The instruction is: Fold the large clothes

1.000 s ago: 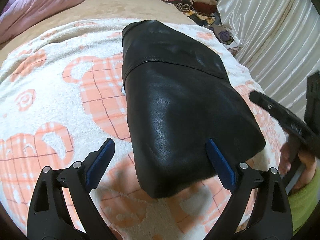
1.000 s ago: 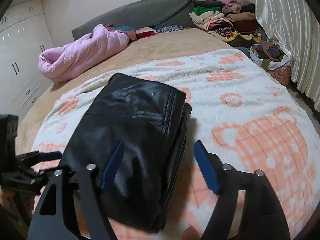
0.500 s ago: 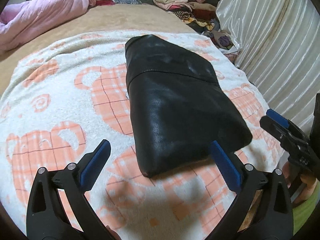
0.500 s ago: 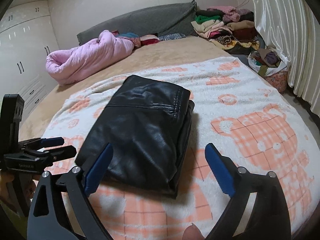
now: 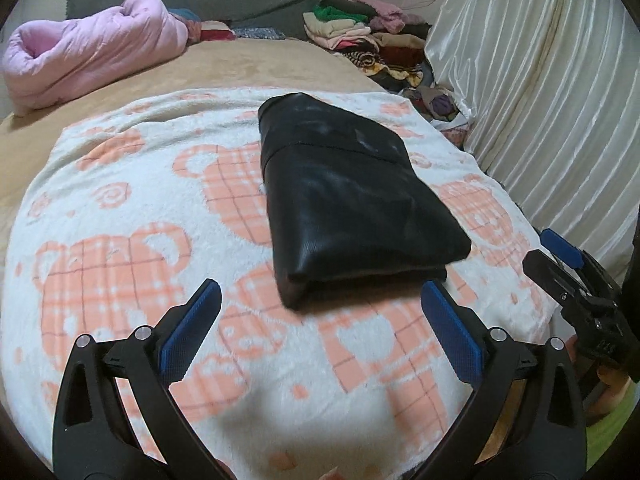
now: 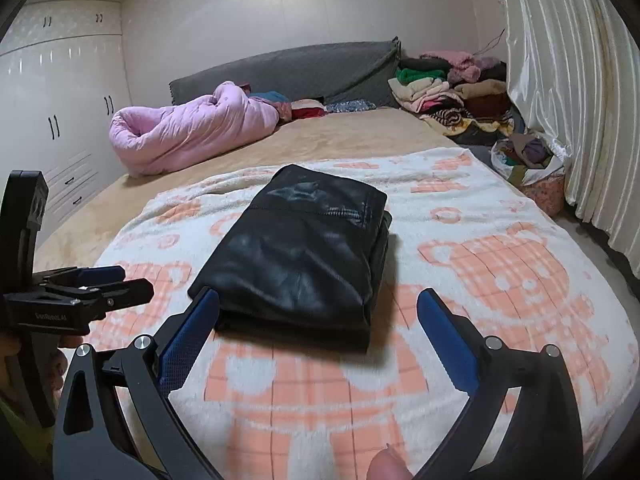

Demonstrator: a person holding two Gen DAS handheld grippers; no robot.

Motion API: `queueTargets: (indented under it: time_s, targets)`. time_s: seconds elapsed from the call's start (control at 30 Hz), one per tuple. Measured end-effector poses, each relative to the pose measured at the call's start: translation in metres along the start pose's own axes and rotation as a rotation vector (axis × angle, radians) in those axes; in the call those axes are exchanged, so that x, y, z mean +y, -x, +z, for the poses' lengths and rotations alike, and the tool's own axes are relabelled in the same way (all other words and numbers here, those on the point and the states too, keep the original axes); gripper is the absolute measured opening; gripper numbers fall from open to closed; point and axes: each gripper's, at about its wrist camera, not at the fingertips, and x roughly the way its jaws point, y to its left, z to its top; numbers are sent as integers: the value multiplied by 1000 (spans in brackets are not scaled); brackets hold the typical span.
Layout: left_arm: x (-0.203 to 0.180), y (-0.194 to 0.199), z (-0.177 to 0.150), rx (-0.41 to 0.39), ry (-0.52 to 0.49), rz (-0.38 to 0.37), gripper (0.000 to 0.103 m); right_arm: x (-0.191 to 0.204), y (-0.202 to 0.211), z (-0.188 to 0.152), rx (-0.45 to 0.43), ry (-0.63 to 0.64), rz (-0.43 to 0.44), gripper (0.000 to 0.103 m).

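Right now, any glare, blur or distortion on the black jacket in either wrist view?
Left wrist: pale sheen on the folded black jacket, its near right corner slightly smeared, fisheye bowing the blanket. Right wrist: soft highlights on the jacket, edges sharper, dark vignette corners.

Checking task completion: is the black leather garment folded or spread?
Folded: the black leather garment lies as a compact stacked rectangle, layered edges visible.

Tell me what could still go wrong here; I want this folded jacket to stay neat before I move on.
The black leather jacket is a thick, springy stack on a soft fleece blanket; its layers may slowly spring open. The right gripper, its jaws opening, has its left pad right at the jacket's near corner in the right wrist view and could snag that corner. The left gripper is open, clear of it.
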Motion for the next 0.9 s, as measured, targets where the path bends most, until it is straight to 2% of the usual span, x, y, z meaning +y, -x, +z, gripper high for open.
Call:
queueTargets:
  time_s: [0.37, 0.47, 0.9]
  targets:
    - [-2, 9, -45, 5, 12, -12, 94, 0, 1, -49, 81, -15, -27, 99]
    - [-3, 7, -48, 17, 4, 15, 94, -5, 3, -51, 85, -42, -27, 99]
    - [2, 12, -51, 16, 20, 18, 94, -2, 8, -49, 82, -27, -16, 99]
